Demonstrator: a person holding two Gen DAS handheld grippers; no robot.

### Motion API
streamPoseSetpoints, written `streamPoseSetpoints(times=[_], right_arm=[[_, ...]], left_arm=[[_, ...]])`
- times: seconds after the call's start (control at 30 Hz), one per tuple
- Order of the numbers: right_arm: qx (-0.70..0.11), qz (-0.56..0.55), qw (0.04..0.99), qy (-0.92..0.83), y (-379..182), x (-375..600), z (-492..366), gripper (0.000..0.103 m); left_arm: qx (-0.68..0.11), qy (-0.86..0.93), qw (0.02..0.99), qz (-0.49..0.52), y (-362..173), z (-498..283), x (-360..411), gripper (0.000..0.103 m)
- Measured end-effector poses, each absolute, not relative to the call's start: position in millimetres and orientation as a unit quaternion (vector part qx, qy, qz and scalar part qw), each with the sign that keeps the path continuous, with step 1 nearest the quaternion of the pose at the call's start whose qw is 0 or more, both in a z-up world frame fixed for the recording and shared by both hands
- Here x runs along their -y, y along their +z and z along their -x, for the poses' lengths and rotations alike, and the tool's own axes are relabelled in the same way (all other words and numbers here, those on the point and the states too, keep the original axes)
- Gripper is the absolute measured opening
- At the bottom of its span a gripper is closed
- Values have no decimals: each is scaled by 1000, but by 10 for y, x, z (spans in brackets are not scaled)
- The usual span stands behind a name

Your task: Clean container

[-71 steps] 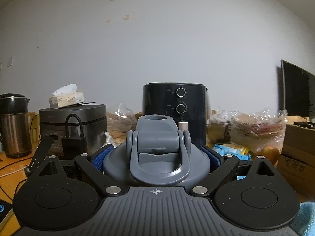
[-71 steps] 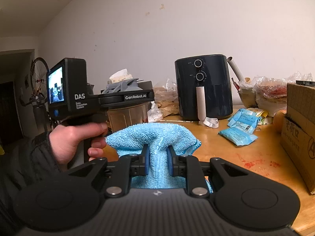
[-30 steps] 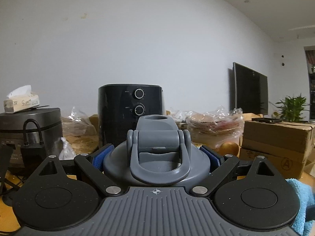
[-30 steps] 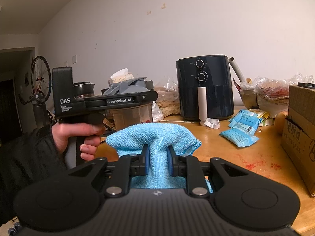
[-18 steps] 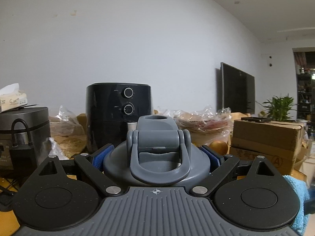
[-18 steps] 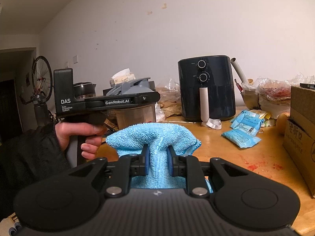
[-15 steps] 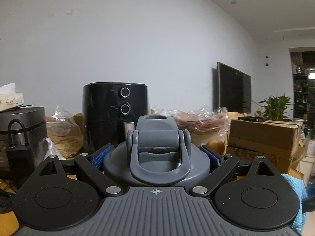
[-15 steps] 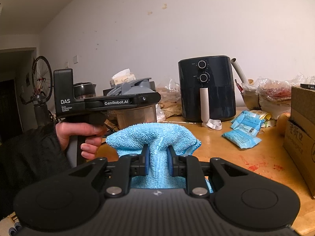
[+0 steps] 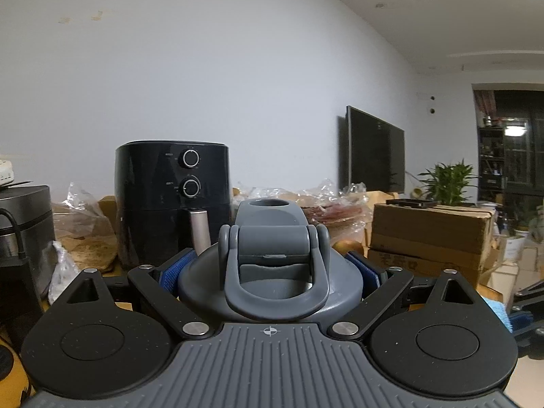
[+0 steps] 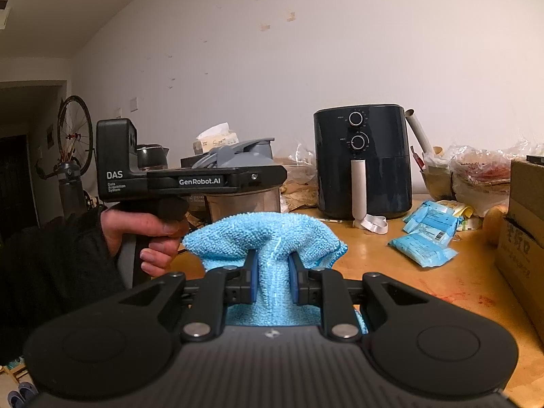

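Plain white wall (image 10: 340, 51) with a few marks; cluttered wooden table (image 10: 391, 272) holding a black air fryer (image 10: 362, 163); dark TV (image 9: 374, 153) and potted plant (image 9: 445, 183) off right; bike wheel (image 10: 74, 132) by the dark doorway.

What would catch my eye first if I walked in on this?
Probably the bright blue cloth bunched in the right gripper, low in the middle. Next, the grey-lidded container clamped in the left gripper, and the black air fryer on the wooden table behind.

The left tongs (image 9: 270, 268), gripping the container (image 9: 268, 272), have swung rightward, away from the air fryer (image 9: 171, 200).
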State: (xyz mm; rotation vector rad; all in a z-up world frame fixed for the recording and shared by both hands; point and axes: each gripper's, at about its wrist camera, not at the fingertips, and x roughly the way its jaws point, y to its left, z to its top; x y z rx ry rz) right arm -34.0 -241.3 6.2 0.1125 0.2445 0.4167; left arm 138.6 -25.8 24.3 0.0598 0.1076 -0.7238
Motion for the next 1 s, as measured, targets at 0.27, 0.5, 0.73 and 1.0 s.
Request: streamPoseSetpoints(times=[0.27, 0.5, 0.73, 1.0], right_arm=[[-116, -57, 969, 212, 50, 2364, 271, 16], [-109, -52, 970, 212, 58, 2335, 211, 16], [-105, -48, 970, 213, 38, 2314, 170, 16], [-97, -43, 971, 213, 43, 2301, 103, 16]], left_arm=[[-55, -369, 927, -32, 242, -1427, 247, 94], [-60, -375, 925, -35, 256, -1447, 238, 94], [-62, -374, 925, -35, 263, -1449, 245, 94], [-65, -374, 924, -37, 282, -1454, 247, 95]])
